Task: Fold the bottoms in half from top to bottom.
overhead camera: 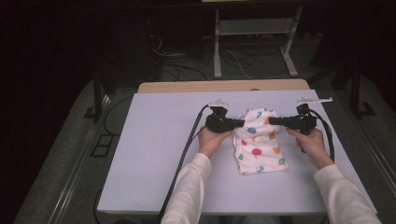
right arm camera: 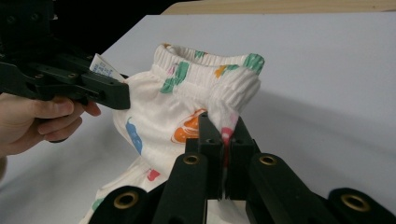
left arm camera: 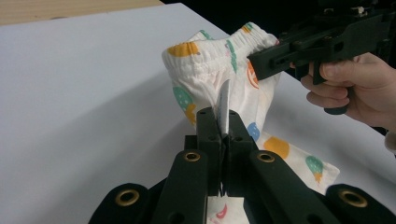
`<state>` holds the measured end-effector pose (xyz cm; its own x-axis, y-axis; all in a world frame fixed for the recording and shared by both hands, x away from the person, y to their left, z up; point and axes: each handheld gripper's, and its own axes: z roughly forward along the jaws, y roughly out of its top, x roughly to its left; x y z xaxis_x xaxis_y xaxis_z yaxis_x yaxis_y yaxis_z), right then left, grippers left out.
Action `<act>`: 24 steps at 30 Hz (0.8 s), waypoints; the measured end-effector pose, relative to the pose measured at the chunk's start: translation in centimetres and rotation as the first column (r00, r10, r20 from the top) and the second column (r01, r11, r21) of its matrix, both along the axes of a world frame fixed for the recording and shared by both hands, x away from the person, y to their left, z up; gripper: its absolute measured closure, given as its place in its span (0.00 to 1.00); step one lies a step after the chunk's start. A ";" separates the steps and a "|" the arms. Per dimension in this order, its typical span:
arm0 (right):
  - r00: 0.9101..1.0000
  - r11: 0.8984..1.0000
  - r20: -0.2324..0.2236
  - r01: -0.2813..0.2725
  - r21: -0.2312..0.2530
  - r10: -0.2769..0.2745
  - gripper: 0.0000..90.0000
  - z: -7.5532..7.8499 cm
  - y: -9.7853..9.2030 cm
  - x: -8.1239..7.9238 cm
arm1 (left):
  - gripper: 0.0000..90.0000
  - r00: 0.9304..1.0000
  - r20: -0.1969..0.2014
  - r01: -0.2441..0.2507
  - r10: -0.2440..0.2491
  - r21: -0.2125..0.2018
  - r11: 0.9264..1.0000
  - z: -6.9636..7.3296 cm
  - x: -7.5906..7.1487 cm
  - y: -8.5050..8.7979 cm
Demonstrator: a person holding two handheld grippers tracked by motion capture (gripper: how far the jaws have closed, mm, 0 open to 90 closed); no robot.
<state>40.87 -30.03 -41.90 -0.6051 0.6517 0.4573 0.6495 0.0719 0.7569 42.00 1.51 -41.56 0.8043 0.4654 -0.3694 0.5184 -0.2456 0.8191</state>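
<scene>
Both your grippers, left gripper and right gripper, are clamped on the far waistband of the printed shorts mid-table, lifting it so the legs trail toward you.

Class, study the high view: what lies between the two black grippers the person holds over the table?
Between the left gripper and the right gripper lies the elastic waistband end of the white cloth garment with coloured prints; each gripper pinches one side, as the high view shows.
</scene>
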 end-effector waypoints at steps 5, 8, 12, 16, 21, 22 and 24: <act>1.000 1.000 -0.004 0.001 -0.004 -0.001 0.96 -0.3 -0.1 -0.5 | 0.97 1.000 -0.008 0.008 -0.008 -0.004 1.000 -0.3 -0.4 0.0; 1.000 1.000 -0.004 -0.004 -0.009 0.004 0.96 -0.2 -0.1 -0.9 | 0.97 1.000 -0.010 0.009 -0.009 -0.008 1.000 -0.4 -0.7 0.1; 1.000 1.000 -0.005 -0.012 -0.019 0.012 0.96 -0.3 0.0 -1.3 | 0.97 1.000 -0.012 0.018 -0.018 -0.003 1.000 -0.3 -1.1 0.3; 1.000 1.000 -0.004 -0.016 -0.023 0.016 0.96 -0.4 0.0 -1.6 | 0.97 1.000 -0.013 0.027 -0.027 0.002 1.000 -0.4 -1.4 0.4; 1.000 1.000 0.007 -0.021 -0.023 0.021 0.96 -0.4 0.2 -2.0 | 0.97 0.999 -0.019 0.031 -0.031 0.005 1.000 -0.6 -1.9 0.6; 1.000 0.999 0.012 -0.026 -0.021 0.026 0.96 -0.3 0.2 -2.1 | 0.97 0.999 -0.019 0.032 -0.032 0.004 0.999 -0.6 -2.0 0.6; 1.000 0.999 0.014 -0.027 -0.023 0.027 0.96 -0.3 0.3 -2.3 | 0.97 0.999 -0.018 0.035 -0.035 0.006 0.999 -0.6 -2.2 0.7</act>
